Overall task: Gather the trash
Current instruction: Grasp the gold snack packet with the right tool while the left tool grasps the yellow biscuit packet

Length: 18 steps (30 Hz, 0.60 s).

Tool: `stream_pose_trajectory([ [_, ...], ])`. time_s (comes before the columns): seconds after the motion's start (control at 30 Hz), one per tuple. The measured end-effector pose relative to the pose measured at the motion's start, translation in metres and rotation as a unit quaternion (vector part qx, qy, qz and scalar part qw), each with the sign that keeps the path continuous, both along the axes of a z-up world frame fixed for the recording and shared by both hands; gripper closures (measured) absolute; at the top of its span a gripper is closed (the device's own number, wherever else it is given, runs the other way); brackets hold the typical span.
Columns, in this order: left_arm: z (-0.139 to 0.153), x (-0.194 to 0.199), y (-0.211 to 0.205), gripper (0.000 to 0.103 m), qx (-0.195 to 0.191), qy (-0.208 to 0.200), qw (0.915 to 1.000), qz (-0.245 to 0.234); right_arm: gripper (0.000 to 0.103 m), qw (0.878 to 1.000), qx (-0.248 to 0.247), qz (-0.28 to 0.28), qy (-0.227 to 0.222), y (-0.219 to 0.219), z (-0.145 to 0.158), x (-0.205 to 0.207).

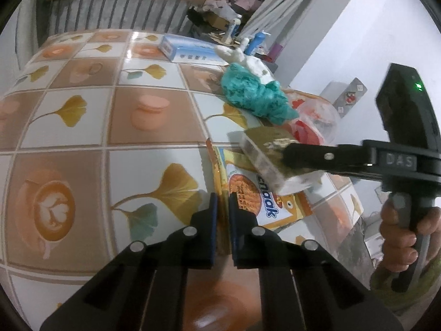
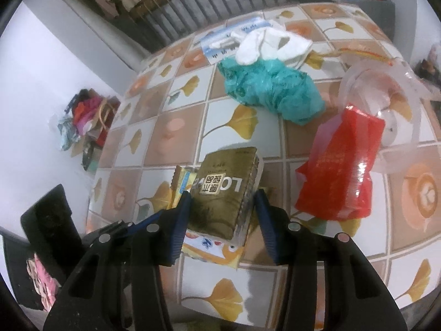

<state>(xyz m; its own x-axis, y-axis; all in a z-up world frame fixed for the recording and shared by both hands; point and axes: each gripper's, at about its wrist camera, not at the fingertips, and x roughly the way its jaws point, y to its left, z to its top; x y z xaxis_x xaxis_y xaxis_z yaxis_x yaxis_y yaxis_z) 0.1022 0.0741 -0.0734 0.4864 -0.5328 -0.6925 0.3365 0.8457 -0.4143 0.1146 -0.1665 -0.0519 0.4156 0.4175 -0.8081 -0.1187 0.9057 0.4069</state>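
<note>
A yellow snack wrapper [image 1: 248, 195] lies flat on the tile-patterned table [image 1: 96, 127]. My left gripper [image 1: 222, 197] is shut on the wrapper's near edge, and a thin yellow strip shows between the pads. A gold box [image 2: 220, 171] with printed lettering sits tilted on top of the wrapper [image 2: 215, 251]. My right gripper [image 2: 223, 195] is shut on the box, one blue-padded finger on each long side. In the left wrist view the right gripper [image 1: 289, 162] comes in from the right over the gold box [image 1: 264, 149], with a person's hand on its handle.
Behind the box lie a crumpled teal plastic bag [image 2: 270, 88] and white crumpled paper [image 2: 264, 44]. A red bag [image 2: 341, 171] and a clear plastic container [image 2: 386, 104] sit to the right. A blue-white carton [image 1: 190, 49] lies at the far edge. Clutter sits on the floor [image 2: 85, 121] at left.
</note>
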Motion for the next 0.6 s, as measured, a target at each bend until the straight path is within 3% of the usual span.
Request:
stream_pose_trajectory([
  [0.2, 0.002, -0.001, 0.016, 0.096, 0.014, -0.002, 0.9996, 0.026, 0.056, 0.999, -0.041, 0.011, 0.000, 0.005, -0.001, -0.003],
  [0.27, 0.003, -0.001, 0.019, 0.096, 0.020, -0.004, 0.9993, 0.031, 0.037, 0.998, -0.058, 0.012, -0.004, 0.007, -0.001, -0.004],
  [0.33, 0.003, -0.001, 0.020, 0.096, 0.024, -0.006, 0.9991, 0.035, 0.029, 0.998, -0.067, 0.011, -0.015, 0.010, 0.002, -0.004],
  [0.6, 0.003, -0.002, 0.021, 0.096, 0.020, -0.005, 0.9991, 0.037, 0.025, 0.996, -0.085, 0.008, -0.007, 0.017, -0.007, 0.002],
])
